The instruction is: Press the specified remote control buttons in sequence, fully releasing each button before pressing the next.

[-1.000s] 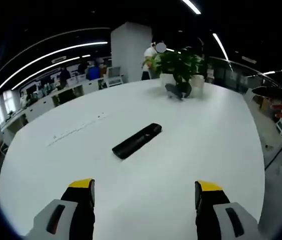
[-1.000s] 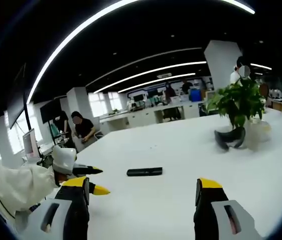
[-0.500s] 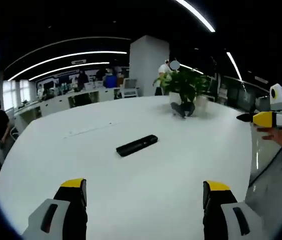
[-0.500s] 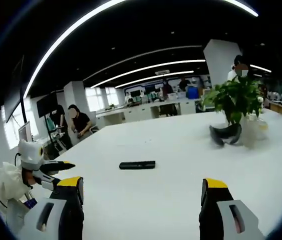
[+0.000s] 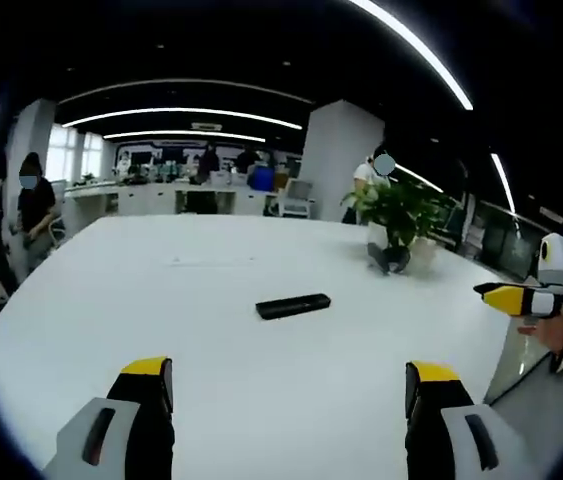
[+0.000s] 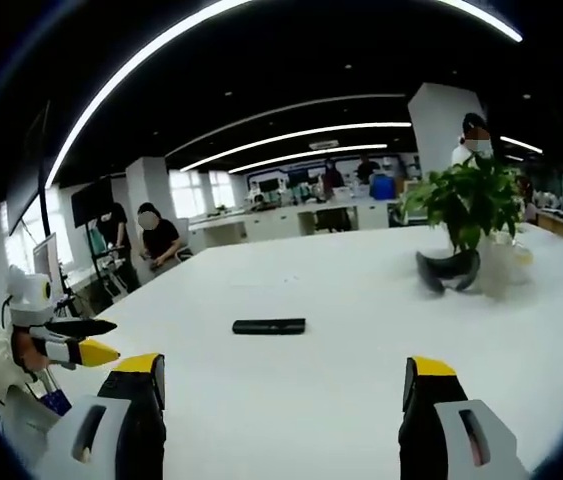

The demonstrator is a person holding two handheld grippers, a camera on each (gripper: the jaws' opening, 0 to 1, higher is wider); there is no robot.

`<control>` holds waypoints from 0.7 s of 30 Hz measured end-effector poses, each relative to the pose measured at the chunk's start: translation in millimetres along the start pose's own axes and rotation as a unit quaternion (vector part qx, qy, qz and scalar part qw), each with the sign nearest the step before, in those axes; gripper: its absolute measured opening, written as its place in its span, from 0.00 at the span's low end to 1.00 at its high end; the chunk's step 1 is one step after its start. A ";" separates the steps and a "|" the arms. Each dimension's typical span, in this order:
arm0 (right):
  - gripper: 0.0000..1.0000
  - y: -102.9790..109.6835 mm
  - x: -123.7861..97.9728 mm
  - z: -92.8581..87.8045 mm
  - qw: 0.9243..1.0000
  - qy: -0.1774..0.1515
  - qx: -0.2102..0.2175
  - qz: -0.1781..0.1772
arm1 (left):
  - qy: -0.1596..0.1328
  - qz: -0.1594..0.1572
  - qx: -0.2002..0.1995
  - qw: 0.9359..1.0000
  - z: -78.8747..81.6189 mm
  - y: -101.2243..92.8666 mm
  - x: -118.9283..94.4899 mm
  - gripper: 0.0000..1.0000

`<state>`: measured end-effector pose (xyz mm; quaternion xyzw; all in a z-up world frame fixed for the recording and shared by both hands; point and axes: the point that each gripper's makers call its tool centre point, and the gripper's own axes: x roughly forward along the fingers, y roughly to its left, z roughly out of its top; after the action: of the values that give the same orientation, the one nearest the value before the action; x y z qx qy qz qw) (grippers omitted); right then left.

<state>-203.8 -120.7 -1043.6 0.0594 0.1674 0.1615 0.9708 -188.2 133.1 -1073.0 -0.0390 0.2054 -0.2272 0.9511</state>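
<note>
A slim black remote control lies flat on the white table, well ahead of my left gripper. That gripper is open, its yellow-tipped jaws wide apart with nothing between them. In the right gripper view the same remote lies ahead and slightly left of my right gripper, which is also open and empty, over the table's near side. The right gripper comes in at the far right of the left gripper view, held in a hand. The left gripper comes in at the lower left of the right gripper view.
A potted green plant stands at the far side of the table, with a dark curved object at its foot. The plant is right of the remote. People sit and stand at desks behind.
The left gripper's camera has levelled and drawn back, so the remote looks smaller and farther. The right gripper's camera shifted slightly. The remote has not moved and both grippers stay open.
</note>
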 end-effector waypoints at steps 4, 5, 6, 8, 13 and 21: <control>0.99 -0.9 -3.3 1.7 1.000 -0.002 -0.004 -0.003 | 0.001 0.010 -0.001 1.000 -3.0 3.2 -4.8 0.99; 0.99 -0.9 -4.2 2.5 1.000 -0.003 -0.006 -0.003 | 0.000 0.018 0.005 1.000 -3.7 3.6 -7.0 0.99; 0.99 -1.0 -4.9 3.1 1.000 -0.004 -0.009 -0.003 | 0.000 0.020 0.008 1.000 -4.7 2.8 -8.1 0.99; 0.99 -1.2 -5.3 3.1 1.000 -0.002 -0.012 -0.002 | 0.001 0.023 0.010 1.000 -6.7 1.6 -10.1 0.99; 0.99 1.7 -5.2 1.0 1.000 0.007 -0.029 0.008 | -0.021 0.044 0.002 0.999 -5.4 6.0 -18.6 0.99; 0.99 6.2 -5.0 -1.6 0.999 0.017 -0.044 0.019 | -0.052 0.069 -0.011 0.996 -0.4 16.0 -31.7 0.99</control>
<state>-210.7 -116.5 -1042.5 0.0176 0.1755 0.1882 0.9662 -207.5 161.6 -1064.2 -0.0467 0.1606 -0.1566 0.9734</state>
